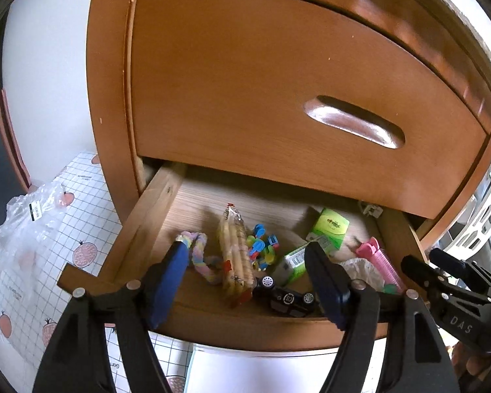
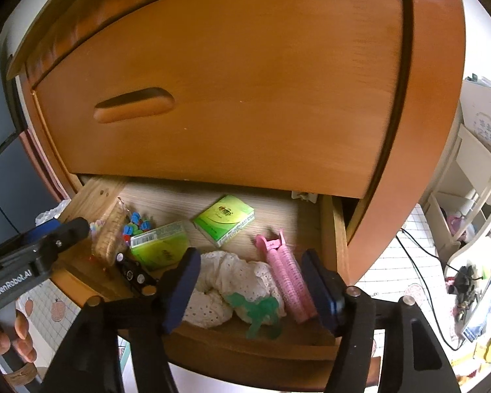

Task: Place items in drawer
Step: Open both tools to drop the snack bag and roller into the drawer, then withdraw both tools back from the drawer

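The lower drawer (image 1: 140, 229) of a wooden cabinet stands pulled out. In it lie a pastel braided rope (image 1: 199, 245), a clear packet of biscuit sticks (image 1: 234, 255), coloured plastic clips (image 1: 262, 245), a black toy car (image 1: 286, 298), two green packs (image 2: 224, 217), a pink hair roller (image 2: 288, 271), a white lace cloth (image 2: 232, 275) and a green toy dinosaur (image 2: 262, 311). My left gripper (image 1: 247, 255) hangs open over the packet and the car, holding nothing. My right gripper (image 2: 251, 262) is open above the lace cloth and dinosaur, gripping nothing.
The upper drawer front (image 1: 278, 91) with its recessed handle (image 1: 353, 121) is closed just above. A crumpled plastic bag (image 1: 26, 229) lies on a strawberry-print floor mat (image 1: 81, 216) to the left. White shelves (image 2: 468, 190) and a black cable (image 2: 419, 262) stand to the right.
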A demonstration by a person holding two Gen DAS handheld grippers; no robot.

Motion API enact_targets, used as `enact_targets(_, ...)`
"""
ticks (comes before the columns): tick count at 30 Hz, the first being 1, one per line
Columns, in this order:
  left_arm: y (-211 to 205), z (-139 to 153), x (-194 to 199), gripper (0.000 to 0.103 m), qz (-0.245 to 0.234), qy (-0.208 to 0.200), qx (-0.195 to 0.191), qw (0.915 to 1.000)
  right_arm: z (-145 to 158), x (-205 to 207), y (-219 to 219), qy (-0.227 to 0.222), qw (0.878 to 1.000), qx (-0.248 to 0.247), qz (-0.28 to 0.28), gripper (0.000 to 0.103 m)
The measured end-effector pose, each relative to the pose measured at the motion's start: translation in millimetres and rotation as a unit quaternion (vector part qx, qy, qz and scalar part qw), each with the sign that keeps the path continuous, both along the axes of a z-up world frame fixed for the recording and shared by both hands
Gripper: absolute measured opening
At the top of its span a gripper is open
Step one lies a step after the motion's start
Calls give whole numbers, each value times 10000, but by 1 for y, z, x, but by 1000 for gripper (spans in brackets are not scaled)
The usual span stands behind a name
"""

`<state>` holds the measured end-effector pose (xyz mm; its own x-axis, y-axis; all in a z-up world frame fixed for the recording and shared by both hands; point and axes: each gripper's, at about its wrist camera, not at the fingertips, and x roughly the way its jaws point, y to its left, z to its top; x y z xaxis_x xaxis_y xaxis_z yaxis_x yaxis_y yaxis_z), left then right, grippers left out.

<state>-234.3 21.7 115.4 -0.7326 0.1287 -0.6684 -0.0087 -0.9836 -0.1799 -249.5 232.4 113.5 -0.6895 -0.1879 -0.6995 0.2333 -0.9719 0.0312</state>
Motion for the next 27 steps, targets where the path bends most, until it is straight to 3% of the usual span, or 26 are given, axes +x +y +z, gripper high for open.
enact_targets(4,-1,5,5,82,45,109,-42,9999,5,8,-1,78,10000,12,-20,83)
enact_targets(6,-3,8,8,91,74,159,-10,9998,6,10,-1,110,9999,10,-32,88)
enact_targets(10,-6,10,14,92,150,261,-53,9995,8,14,1,115,9999,-19,-43,101)
enact_targets(14,-11,8,22,101,241,291,-72,9993,7,20,1,134,9999,21,-25,103)
enact_targets(27,-17,1,56,103,319,357,-115,9988,6,58,1,257,9996,6,-66,103)
